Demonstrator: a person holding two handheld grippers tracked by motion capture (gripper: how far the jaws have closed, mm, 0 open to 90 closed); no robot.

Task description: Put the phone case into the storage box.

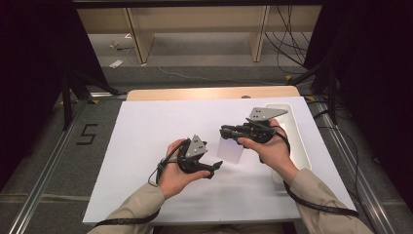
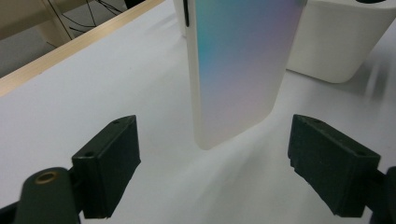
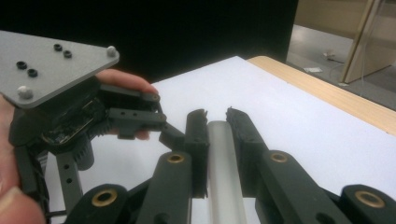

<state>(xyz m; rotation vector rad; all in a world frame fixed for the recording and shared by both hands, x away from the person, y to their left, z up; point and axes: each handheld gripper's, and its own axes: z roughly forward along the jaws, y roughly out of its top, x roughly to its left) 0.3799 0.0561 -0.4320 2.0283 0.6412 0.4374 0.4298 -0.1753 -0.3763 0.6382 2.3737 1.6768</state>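
Observation:
A flat white phone (image 1: 230, 150) with a pearly sheen hangs upright just above the white table top (image 1: 146, 136). My right gripper (image 1: 225, 131) is shut on its upper edge; in the right gripper view the jaws (image 3: 217, 121) pinch the phone's silver side (image 3: 224, 168). My left gripper (image 1: 215, 166) stands open low beside the phone's bottom end. In the left gripper view its jaws (image 2: 215, 172) are spread wide, and the phone (image 2: 238, 65) hangs ahead of them, touching neither pad.
A long white tray (image 1: 294, 146) lies along the table's right side, behind the right hand, and appears as a white box (image 2: 345, 42) beyond the phone. The table's wooden far edge (image 1: 209, 92) borders a grey floor with shelving legs and cables.

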